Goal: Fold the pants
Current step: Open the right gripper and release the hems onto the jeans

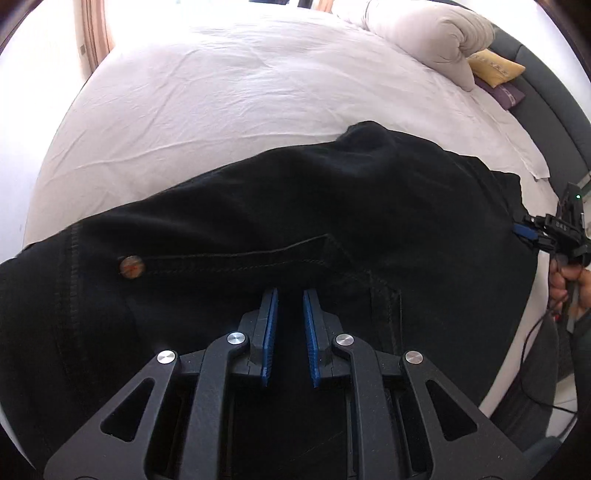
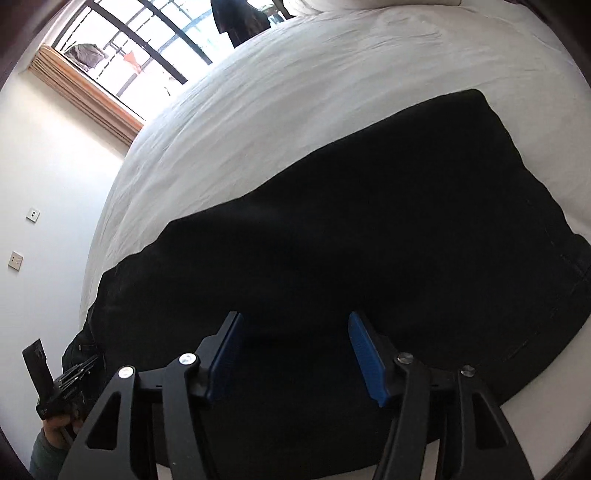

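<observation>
Black pants (image 1: 280, 206) lie flat across the white bed (image 1: 229, 81), waistband with a metal button (image 1: 132, 266) at the left. My left gripper (image 1: 290, 295) hovers over the fly area, its blue pads a narrow gap apart with nothing between them. My right gripper also shows in the left wrist view (image 1: 524, 230), at the pants' far right edge. In the right wrist view the pants (image 2: 351, 229) fill the middle. My right gripper (image 2: 295, 321) is open wide above the leg fabric, holding nothing.
A rolled white duvet (image 1: 432, 33) and yellow (image 1: 496, 68) and purple (image 1: 508, 94) pillows lie at the bed's head by a grey headboard (image 1: 554, 96). A window (image 2: 129, 44) and a white wall with switches (image 2: 33, 214) stand beyond the bed.
</observation>
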Demonstrator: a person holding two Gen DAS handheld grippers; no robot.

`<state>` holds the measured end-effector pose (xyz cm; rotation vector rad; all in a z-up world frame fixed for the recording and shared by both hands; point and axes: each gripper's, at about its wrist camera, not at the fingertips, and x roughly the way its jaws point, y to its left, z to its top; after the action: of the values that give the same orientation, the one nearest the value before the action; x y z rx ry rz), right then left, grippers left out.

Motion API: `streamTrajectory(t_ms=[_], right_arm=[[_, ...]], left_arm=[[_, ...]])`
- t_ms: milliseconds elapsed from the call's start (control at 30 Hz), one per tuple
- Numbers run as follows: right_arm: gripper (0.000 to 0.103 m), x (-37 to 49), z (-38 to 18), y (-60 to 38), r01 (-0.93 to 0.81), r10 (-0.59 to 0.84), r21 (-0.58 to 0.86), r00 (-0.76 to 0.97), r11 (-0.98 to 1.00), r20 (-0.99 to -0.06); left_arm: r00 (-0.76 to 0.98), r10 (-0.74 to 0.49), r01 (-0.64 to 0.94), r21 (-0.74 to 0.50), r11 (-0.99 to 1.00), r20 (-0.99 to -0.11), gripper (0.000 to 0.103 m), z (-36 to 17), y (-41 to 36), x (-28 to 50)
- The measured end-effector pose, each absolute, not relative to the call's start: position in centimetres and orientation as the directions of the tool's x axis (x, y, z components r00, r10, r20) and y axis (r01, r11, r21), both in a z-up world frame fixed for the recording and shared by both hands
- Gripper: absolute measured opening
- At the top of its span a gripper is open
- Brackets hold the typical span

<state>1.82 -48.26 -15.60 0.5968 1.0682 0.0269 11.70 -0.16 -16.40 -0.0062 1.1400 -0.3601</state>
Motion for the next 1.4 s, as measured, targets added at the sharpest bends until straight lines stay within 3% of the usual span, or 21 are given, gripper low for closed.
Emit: streamTrajectory(t_ms=[67,167,267,367,433,633,900,1300,1400], right_arm=[[0.060,1.5,-15.5,-49.5,0.290,0.261,0.447,0.505,0.846,-0.822],[0.060,2.0,-15.6,-50.8,0.362,0.136,0.342,0.488,0.867,-0.862],[0.060,1.0,-15.5,-54.0,0.502,-0.002,0.255,0.455,0.827,-0.890],[0.068,-2.4,-13.6,-55.9,0.551,-0.009,0.324,0.516,0.769,-0.857],[0.075,-5.4,-12.5,-56.8,0.560,-0.013,0.376,0.569,0.738,-0.822],[0.076,-9.2,-15.3,-59.7,0.615,0.111,0.639,0.675,0.461,-0.730],[0.076,-7.5,-16.4,-61.6,0.594,0.179,0.674,0.677,0.439,-0.714],[0.072,-5.4,-18.0,-62.8,0.604,0.230,0.701,0.672,0.379,-0.704],[0.065,-5.5,-18.3,-63.0,0.600,0.242,0.713,0.678,0.362,-0.694]], left_arm=[[0.401,-0.206,0.279,-0.095,0.956,-0.892,0.014,-15.8,0.8,11.3],[0.405,-0.230,0.246,-0.137,0.960,-0.885,0.014,-15.5,3.1,11.7],[0.466,-0.105,0.175,-0.025,0.984,-0.879,0.015,-14.2,3.6,12.4],[0.520,-0.008,0.107,0.055,0.993,-0.854,0.015,-12.7,2.7,12.5],[0.535,-0.054,0.119,0.012,0.993,-0.843,0.015,-11.8,1.0,12.4],[0.463,-0.244,0.303,-0.106,0.947,-0.852,0.015,-12.8,-8.7,11.5],[0.354,-0.240,0.412,-0.079,0.908,-0.904,0.015,-16.5,-17.8,12.9],[0.300,-0.292,0.357,-0.177,0.917,-0.908,0.015,-18.2,-17.3,15.5],[0.295,-0.290,0.362,-0.175,0.916,-0.910,0.015,-18.3,-17.2,15.5]])
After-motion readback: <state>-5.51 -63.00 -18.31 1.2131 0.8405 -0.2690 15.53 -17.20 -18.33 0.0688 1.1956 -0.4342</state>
